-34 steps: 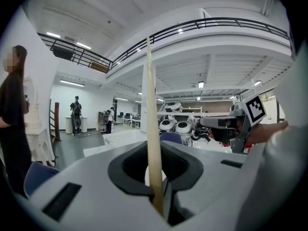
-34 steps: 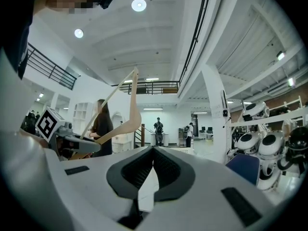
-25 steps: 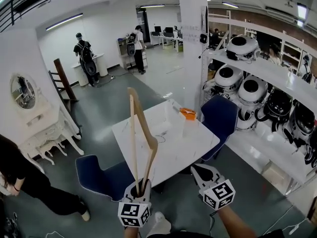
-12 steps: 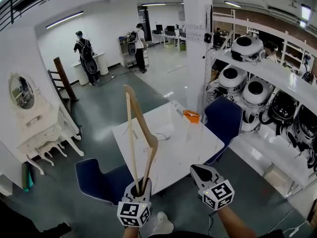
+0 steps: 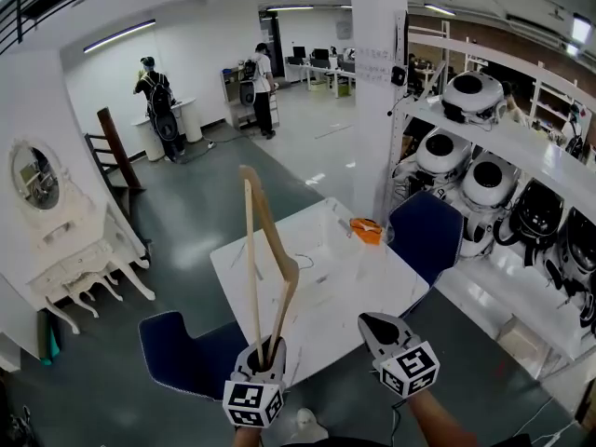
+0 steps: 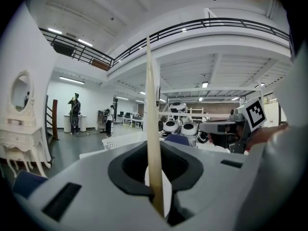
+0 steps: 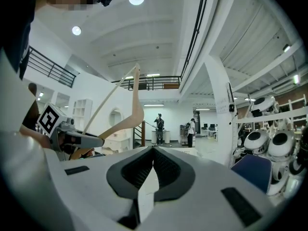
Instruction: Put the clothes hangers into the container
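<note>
The step in hand looks like the carry. One wooden clothes hanger (image 5: 251, 268) is already picked up but has not yet reached the container.

The left gripper (image 5: 267, 350) holds the hanger near the low end, jaws clenched on the wood. The hanger stands nearly upright above the gripper, its long straight bar and curved arm rising in front of the near-left part of the white tabletop (image 5: 326, 296). In the left gripper view the pale bar (image 6: 153, 167) runs up from between the jaws.

The right gripper (image 5: 375, 324) hangs level with it on the right, well apart from the hanger. In its own view the jaws are pressed together with nothing between them.

Both grippers are short of the tabletop's near edge, over the grey floor. A blue chair (image 5: 186, 347) stands at the near left and another (image 5: 426, 231) at the far right of the tabletop.

The left gripper view shows a white slatted basket (image 6: 118, 139) on the tabletop, which I take to be the container. In the head view it is hard to separate from the white surface. A small orange thing (image 5: 365, 229) sits toward the far right edge.

The next move calls for reaching forward over the tabletop. Then the tall hanger has to tip down so its length fits the basket, be lowered in, and only then be let go.
</note>
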`<control>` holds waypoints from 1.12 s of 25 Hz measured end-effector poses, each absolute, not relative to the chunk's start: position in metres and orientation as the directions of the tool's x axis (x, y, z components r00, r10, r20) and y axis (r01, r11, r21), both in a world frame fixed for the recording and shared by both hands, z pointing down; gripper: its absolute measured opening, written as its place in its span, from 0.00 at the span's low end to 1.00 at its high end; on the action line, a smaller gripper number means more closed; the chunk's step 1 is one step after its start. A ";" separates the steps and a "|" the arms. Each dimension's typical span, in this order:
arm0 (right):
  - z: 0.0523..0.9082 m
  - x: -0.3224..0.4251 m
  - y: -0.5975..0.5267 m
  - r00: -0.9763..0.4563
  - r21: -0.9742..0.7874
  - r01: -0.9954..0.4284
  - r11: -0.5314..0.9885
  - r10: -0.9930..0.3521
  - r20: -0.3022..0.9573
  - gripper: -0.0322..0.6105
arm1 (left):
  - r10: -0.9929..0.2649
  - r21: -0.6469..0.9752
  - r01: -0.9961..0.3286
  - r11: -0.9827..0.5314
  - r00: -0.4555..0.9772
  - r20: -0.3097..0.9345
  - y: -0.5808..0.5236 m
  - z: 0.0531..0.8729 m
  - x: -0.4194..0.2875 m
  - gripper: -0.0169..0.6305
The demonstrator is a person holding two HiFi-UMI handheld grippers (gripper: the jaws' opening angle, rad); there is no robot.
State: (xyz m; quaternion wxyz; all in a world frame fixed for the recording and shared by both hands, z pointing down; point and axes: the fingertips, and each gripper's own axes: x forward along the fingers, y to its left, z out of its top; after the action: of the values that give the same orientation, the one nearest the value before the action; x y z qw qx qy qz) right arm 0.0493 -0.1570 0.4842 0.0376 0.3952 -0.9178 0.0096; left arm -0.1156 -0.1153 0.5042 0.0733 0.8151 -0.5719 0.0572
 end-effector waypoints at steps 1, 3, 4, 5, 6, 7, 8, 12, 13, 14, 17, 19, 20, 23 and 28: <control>0.483 0.047 -0.163 -0.684 0.013 -0.727 0.687 -0.725 0.077 0.08 | -0.924 0.052 -0.941 -0.336 0.339 0.178 -0.121 0.504 -0.118 0.11; 0.482 0.042 -0.173 -0.682 0.012 -0.728 0.685 -0.727 0.080 0.08 | -0.922 0.051 -0.940 -0.338 0.341 0.183 -0.132 0.505 -0.123 0.11; 0.482 0.039 -0.178 -0.681 0.010 -0.729 0.684 -0.727 0.082 0.08 | -0.921 0.053 -0.940 -0.338 0.342 0.185 -0.137 0.505 -0.125 0.11; 0.482 0.036 -0.182 -0.681 0.007 -0.730 0.683 -0.728 0.083 0.08 | -0.920 0.056 -0.939 -0.339 0.344 0.187 -0.141 0.506 -0.128 0.11; 0.482 0.033 -0.187 -0.680 0.006 -0.731 0.682 -0.729 0.084 0.08 | -0.919 0.059 -0.938 -0.341 0.346 0.188 -0.145 0.507 -0.131 0.11; 0.482 0.030 -0.191 -0.679 0.007 -0.732 0.681 -0.730 0.085 0.08 | -0.918 0.061 -0.937 -0.344 0.349 0.188 -0.150 0.508 -0.133 0.11; 0.482 0.027 -0.195 -0.678 0.008 -0.733 0.681 -0.730 0.085 0.08 | -0.917 0.062 -0.936 -0.347 0.352 0.189 -0.154 0.508 -0.136 0.11; 0.483 0.012 -0.211 -0.674 0.011 -0.736 0.677 -0.734 0.089 0.08 | -0.912 0.063 -0.931 -0.358 0.364 0.191 -0.173 0.510 -0.148 0.11; 0.483 0.009 -0.214 -0.672 0.011 -0.737 0.675 -0.735 0.091 0.08 | -0.910 0.065 -0.930 -0.362 0.367 0.192 -0.177 0.511 -0.151 0.11; 0.484 0.006 -0.218 -0.670 0.010 -0.739 0.673 -0.737 0.094 0.08 | -0.909 0.066 -0.929 -0.365 0.371 0.192 -0.181 0.511 -0.153 0.11; 0.484 -0.001 -0.227 -0.663 0.010 -0.745 0.667 -0.742 0.099 0.08 | -0.904 0.060 -0.925 -0.374 0.378 0.197 -0.191 0.513 -0.160 0.11; 0.483 -0.009 -0.234 -0.660 0.012 -0.747 0.664 -0.744 0.102 0.08 | -0.901 0.053 -0.923 -0.380 0.383 0.203 -0.197 0.515 -0.166 0.11; 0.484 -0.014 -0.237 -0.659 0.014 -0.748 0.664 -0.745 0.104 0.08 | -0.899 0.054 -0.922 -0.383 0.386 0.206 -0.200 0.517 -0.170 0.11; 0.485 -0.025 -0.243 -0.657 0.022 -0.749 0.662 -0.746 0.111 0.08 | -0.895 0.066 -0.918 -0.391 0.396 0.207 -0.209 0.522 -0.181 0.11; 0.490 -0.029 -0.249 -0.646 0.027 -0.756 0.654 -0.753 0.122 0.08 | -0.894 0.076 -0.915 -0.395 0.402 0.199 -0.220 0.524 -0.190 0.11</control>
State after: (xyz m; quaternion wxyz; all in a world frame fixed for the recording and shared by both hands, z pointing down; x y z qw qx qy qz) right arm -0.0286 -0.2493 0.4902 0.0614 0.4160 -0.9072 0.0131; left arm -0.1895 -0.2203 0.5241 0.0867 0.8328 -0.5431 0.0631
